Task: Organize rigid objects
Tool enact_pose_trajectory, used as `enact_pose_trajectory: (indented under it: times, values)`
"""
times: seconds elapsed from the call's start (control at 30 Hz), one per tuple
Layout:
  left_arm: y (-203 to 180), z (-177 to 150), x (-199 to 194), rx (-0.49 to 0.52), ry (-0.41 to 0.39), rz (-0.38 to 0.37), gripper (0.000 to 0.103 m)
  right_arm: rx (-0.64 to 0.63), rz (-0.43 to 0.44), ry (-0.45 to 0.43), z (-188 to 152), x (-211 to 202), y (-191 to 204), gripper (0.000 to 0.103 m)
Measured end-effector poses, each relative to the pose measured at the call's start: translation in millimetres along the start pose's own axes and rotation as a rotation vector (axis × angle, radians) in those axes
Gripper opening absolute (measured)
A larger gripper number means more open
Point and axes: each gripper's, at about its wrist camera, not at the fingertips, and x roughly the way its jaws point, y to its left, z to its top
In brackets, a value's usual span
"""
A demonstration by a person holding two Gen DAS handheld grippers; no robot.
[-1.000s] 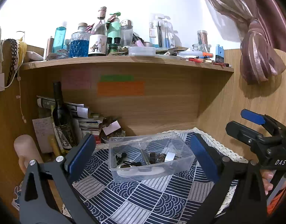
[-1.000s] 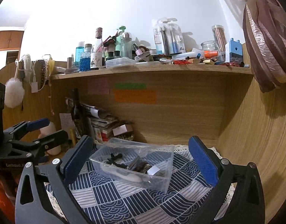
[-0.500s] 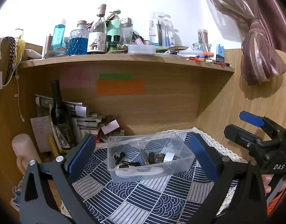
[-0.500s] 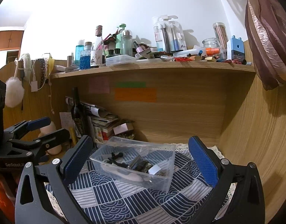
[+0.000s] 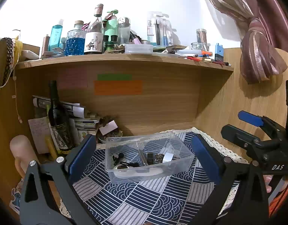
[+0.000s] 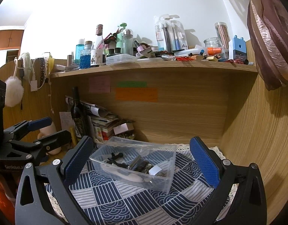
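A clear plastic box [image 5: 149,157] sits on a blue patterned cloth [image 5: 144,196]; it also shows in the right wrist view [image 6: 134,164]. It holds several small items: black clips, metal pieces, a white tag and a pale long object. My left gripper [image 5: 144,159] is open and empty, its blue pads on either side of the box and short of it. My right gripper [image 6: 140,163] is open and empty, also in front of the box. Each gripper shows from the side in the other's view: the right one [image 5: 256,135], the left one [image 6: 35,135].
A dark wine bottle [image 5: 58,120] and a stack of papers [image 5: 82,120] stand at the back left of the wooden alcove. The shelf [image 5: 125,60] above carries several bottles and small items. A wooden side wall [image 6: 256,131] closes the right. A curtain [image 5: 256,46] hangs upper right.
Both grippers have risen and tilted slightly; the scene has shifted a little in both views. The box and its contents have not moved. Both stay open.
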Motion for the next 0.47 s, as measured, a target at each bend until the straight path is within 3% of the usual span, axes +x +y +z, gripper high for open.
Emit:
enact_pose_trajectory:
  times: [0.47]
  values:
    - [1.1, 1.1, 1.6, -0.009, 0.006, 0.000, 0.103, 0.005, -0.003, 0.022, -2.1, 8.3, -5.7, 0.103]
